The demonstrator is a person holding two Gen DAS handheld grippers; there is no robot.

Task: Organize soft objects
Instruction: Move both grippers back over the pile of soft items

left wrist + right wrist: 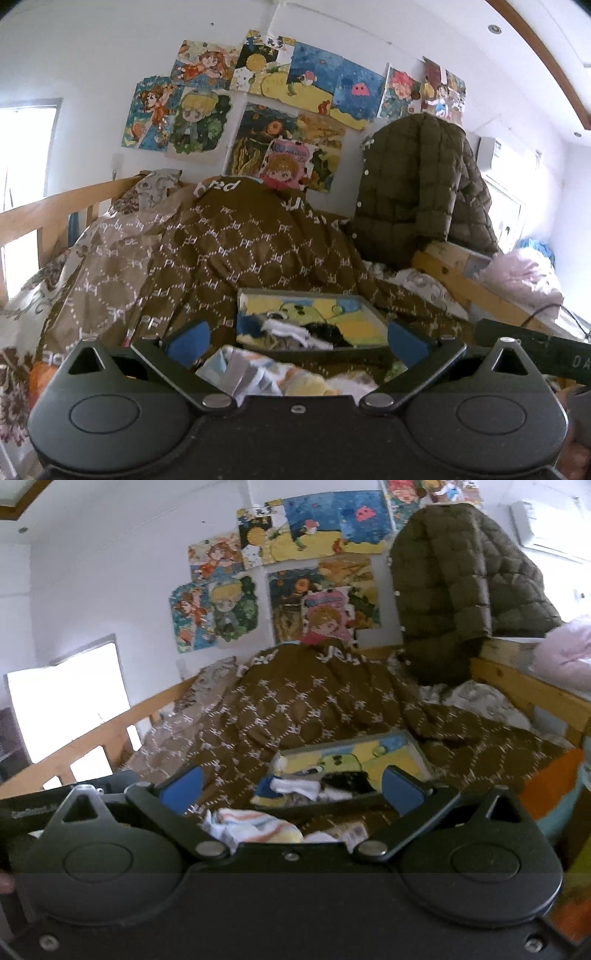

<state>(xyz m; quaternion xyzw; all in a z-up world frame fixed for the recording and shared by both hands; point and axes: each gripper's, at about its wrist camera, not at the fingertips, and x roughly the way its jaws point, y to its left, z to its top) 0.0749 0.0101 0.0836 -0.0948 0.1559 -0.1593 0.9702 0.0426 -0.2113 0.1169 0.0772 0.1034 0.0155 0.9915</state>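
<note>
Your left gripper (pixel 297 338) stood with its jaws wide apart and nothing between the blue pads (pixel 189 341). Your right gripper (pixel 291 786) was the same: jaws spread, empty.

The tray (pixel 364 301) is the landmark here. It sat on the brown quilt (pixel 236 243) in the middle of the bed, just ahead of both grippers. Inside it lay a heap of small soft things (pixel 295 330), white, black and blue; too blurred to name each.

Left of the tray: the paler side of the quilt, then a wooden rail (pixel 44 210) and a bright window beyond it.

Just short of the tray, nearest you: a striped cloth (pixel 255 829), loose and crumpled on the quilt, not in the tray.

By my read it would be light, limp and easy to snag. It would sag when lifted, so pinch it at a raised fold near its middle, not at an edge.

Right of the tray and behind it: a padded green jacket (pixel 417 184) hung over the bed's end board. Further right, a pink bundle (pixel 524 273).

Obstacles, as I judged them: the tray's near wall stood between the cloth and the heap, and the quilt beneath could get pinched along with the cloth. An orange thing (pixel 550 779) sat close at the right gripper's side.
</note>
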